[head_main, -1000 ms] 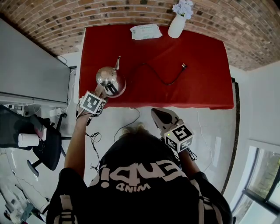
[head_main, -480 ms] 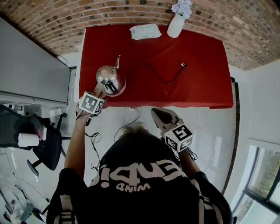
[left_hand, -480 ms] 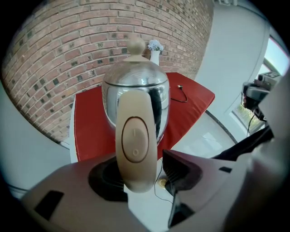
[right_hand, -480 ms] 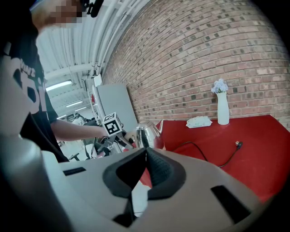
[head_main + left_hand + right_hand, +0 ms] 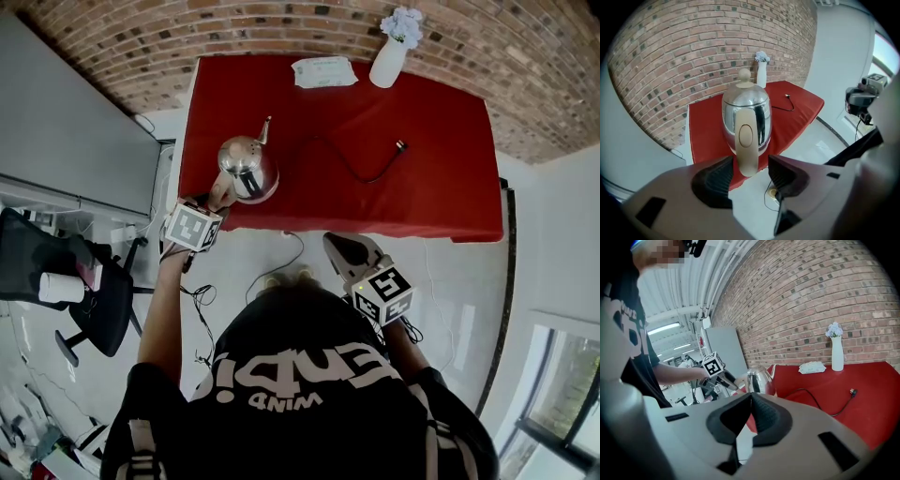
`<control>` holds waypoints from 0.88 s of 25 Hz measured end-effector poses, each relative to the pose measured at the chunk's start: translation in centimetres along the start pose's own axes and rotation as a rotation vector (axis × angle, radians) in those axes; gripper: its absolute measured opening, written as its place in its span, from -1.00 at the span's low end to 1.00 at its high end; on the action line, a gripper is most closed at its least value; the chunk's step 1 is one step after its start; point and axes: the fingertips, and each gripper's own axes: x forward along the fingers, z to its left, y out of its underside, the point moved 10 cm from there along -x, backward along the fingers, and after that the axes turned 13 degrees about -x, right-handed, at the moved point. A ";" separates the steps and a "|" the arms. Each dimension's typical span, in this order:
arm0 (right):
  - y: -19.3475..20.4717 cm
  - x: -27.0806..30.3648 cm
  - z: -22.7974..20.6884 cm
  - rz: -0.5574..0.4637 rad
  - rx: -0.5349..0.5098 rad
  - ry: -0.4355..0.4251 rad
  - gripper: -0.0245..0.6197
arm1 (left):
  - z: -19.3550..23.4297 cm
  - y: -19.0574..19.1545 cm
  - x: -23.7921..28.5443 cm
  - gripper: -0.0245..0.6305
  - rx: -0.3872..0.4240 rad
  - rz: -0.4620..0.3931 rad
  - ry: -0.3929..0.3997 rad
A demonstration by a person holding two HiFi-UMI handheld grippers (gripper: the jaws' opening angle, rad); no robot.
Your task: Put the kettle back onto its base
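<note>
On red worktop [image 5: 422, 159], left front corner: kettle [image 5: 248, 167], upright.
Left tongs [image 5: 751, 164]: jaws just opened wide; handle [image 5: 745, 138] between them, unclamped.
Right tongs [image 5: 751, 397]: jaws together, empty, held off the worktop.

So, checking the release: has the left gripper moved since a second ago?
Yes. Judged against the kettle, the left gripper has backed off toward the person; its jaws have just been opening, handle between them unclamped.

The table [image 5: 422, 178] is viewed steeply from overhead, and from beyond its near edge by both gripper views, seemingly; the kettle [image 5: 248, 169] is shared.
</note>
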 end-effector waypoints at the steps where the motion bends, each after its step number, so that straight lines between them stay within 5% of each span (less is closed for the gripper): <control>1: 0.0 0.1 0.1 0.001 -0.004 -0.006 -0.85 | 0.0 0.1 -0.4 -0.24 -0.003 -0.010 -0.005; 6: -0.4 0.2 0.7 0.002 -0.019 -0.033 -0.85 | -0.4 0.3 -3.3 -0.24 -0.025 -0.074 -0.034; 10: -0.8 0.7 1.3 -0.005 -0.033 -0.052 -0.85 | -1.4 1.1 -5.0 -0.26 -0.070 -0.144 0.018; 14: -1.4 0.9 1.9 -0.009 -0.050 -0.079 -0.85 | -3.2 2.0 -7.2 -0.63 -0.113 -0.240 0.078; 22: -1.6 1.2 2.7 -0.013 -0.065 -0.107 -0.85 | -7.2 4.3 -9.8 -0.82 -0.119 -0.314 0.203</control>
